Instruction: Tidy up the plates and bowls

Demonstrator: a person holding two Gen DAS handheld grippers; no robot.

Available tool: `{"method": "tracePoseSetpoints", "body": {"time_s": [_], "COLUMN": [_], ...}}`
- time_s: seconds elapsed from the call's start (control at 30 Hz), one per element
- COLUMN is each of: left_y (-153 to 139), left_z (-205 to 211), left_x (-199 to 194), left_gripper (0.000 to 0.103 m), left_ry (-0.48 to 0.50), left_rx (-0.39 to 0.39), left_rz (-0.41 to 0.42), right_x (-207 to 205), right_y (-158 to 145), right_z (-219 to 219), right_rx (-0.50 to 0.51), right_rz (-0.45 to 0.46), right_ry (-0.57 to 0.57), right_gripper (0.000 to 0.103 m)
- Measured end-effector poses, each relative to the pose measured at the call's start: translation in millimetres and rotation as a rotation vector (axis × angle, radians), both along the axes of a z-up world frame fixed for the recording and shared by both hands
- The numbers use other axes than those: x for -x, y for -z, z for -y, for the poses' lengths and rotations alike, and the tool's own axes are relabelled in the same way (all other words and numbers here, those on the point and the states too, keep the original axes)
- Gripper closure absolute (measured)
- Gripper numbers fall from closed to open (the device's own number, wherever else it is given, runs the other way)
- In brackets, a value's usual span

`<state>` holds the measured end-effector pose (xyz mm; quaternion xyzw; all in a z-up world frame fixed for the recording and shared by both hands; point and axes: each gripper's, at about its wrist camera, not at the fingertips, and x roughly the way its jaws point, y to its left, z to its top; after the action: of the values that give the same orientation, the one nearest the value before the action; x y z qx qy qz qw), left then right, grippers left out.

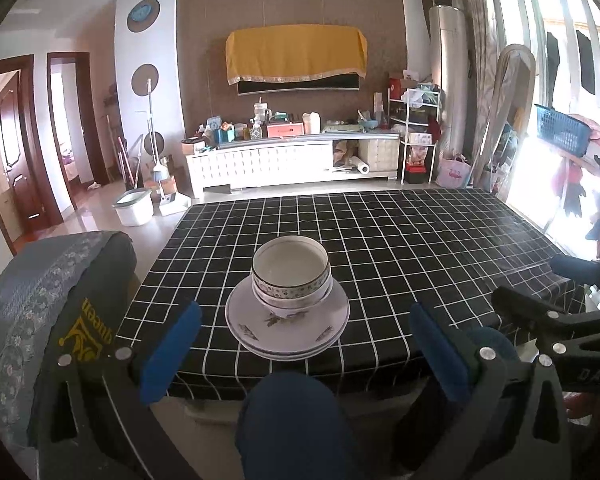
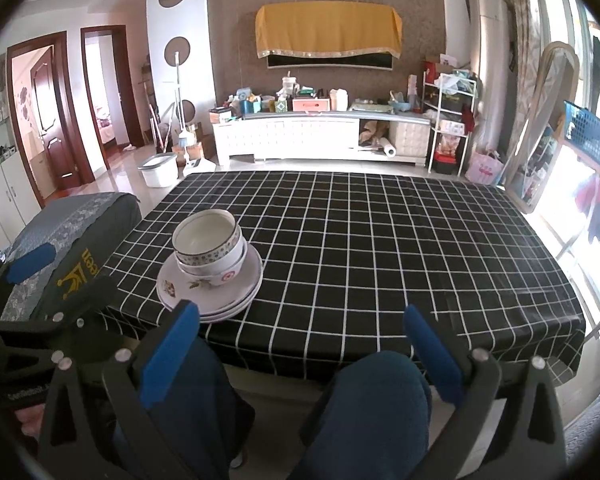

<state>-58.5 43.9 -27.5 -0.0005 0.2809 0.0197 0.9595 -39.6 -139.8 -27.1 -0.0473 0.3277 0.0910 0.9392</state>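
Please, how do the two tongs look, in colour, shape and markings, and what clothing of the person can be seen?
Both the left tongs and the right tongs have black angular plastic frames with silver rivets and flat blue pads on the fingers. White lettering marks the right tongs' frame, seen from the left wrist. No cables show. The person wears dark blue trousers.

Left gripper (image 1: 306,354): black plastic frame, blue pads on the jaws, round silver screw heads at the pivots. Right gripper (image 2: 302,354): same build (white lettering "DAS" on its frame, read from the left wrist view). Person: dark blue trousers (image 2: 374,412)
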Motion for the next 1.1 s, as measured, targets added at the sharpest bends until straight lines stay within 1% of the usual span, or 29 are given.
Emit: {"method": "tracePoseSetpoints", "body": {"time_s": [1.1], "left_y": [0.3], "left_z": [-1.7], "left_x": [-0.4], "left_gripper": [0.000], "left_ry": [-0.004], "left_rx": [0.008], "left_rz": [0.003], "right_x": [3.5], "right_y": [1.6], "right_z": [-5.0], "right_rx": [-0.009], "right_rz": [-0.007], "right_ry": [-0.007], "right_gripper": [0.000]}}
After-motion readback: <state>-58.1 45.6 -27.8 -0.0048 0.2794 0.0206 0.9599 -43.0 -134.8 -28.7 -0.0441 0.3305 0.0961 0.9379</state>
